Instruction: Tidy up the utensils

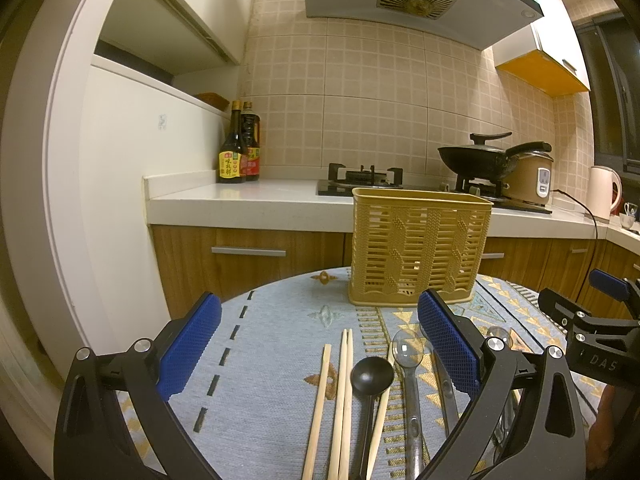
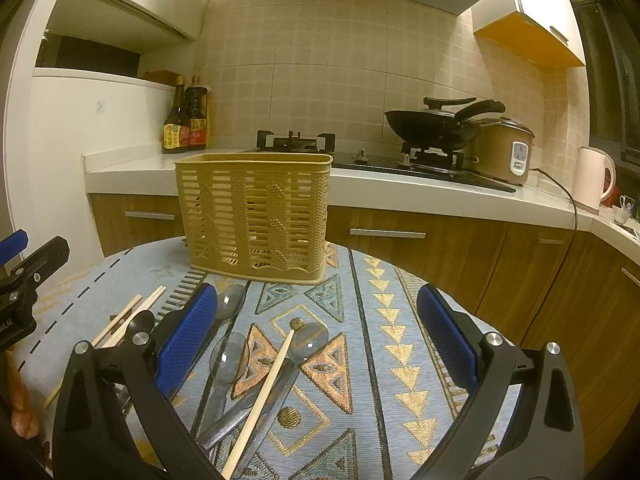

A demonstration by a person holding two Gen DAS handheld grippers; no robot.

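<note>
two grippers over a patterned worktop (image 2: 372,344), both sets of fingers wide and holding nothing.

left gripper (image 1: 320,348) hangs above a row of utensils lying flat on the cloth: wooden chopsticks (image 1: 344,400) side by side, a black spoon (image 1: 371,376) just right of them, a clear plastic spoon (image 1: 408,350) next over. right gripper (image 2: 318,332) sits over a loose pile of clear spoons (image 2: 230,358) with one chopstick (image 2: 264,392) lying slantwise across them. tan slatted utensil basket (image 2: 254,216) stands upright at the far edge of the worktop, beyond both piles, apart from them. behind: kitchen counter with two sauce bottles (image 1: 239,148), a gas hob, a black wok (image 1: 476,158), a rice cooker (image 2: 506,152) and a white kettle (image 2: 592,178).
</note>
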